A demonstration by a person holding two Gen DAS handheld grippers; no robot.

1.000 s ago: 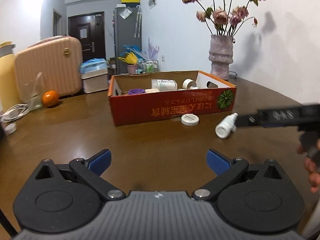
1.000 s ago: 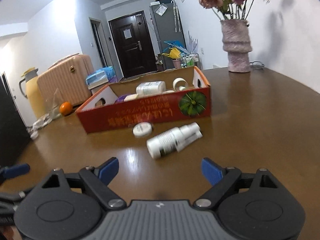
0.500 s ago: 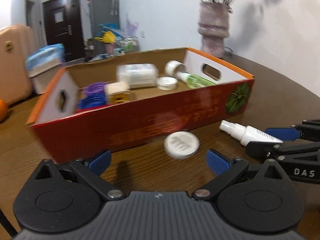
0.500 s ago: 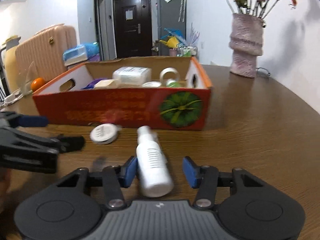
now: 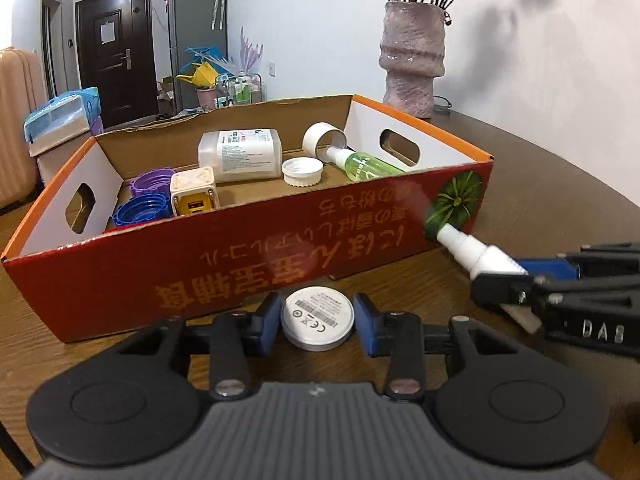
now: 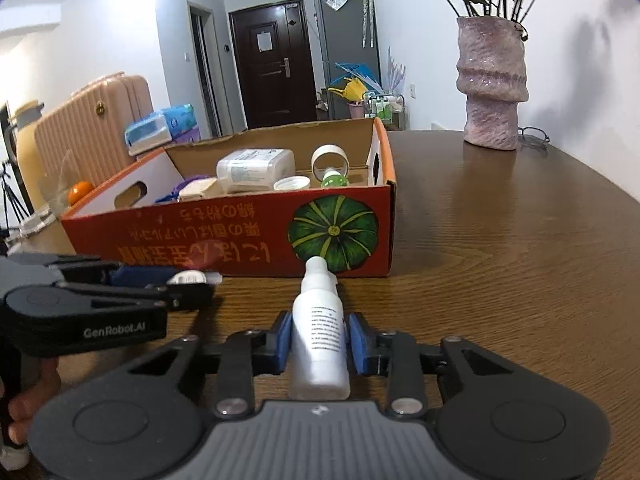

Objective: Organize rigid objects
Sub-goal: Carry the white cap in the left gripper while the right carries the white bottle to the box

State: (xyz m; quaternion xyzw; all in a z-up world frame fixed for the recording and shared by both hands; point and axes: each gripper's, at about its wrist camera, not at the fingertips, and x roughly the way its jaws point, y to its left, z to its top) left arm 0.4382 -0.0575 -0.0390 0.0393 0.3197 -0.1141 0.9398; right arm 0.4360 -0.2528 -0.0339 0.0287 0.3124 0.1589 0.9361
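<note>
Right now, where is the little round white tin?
In the left wrist view, the round white tin lies on the table between the left hand-held gripper's closing jaws, just in front of the red cardboard box.

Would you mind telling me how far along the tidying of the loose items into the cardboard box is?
Mostly done: the cardboard box already holds bottles, caps and a charger. In hand: the left gripper is closing around the round white tin, and the right gripper around the white spray bottle, both still on the table. Left: lifting these two into the box.
</note>
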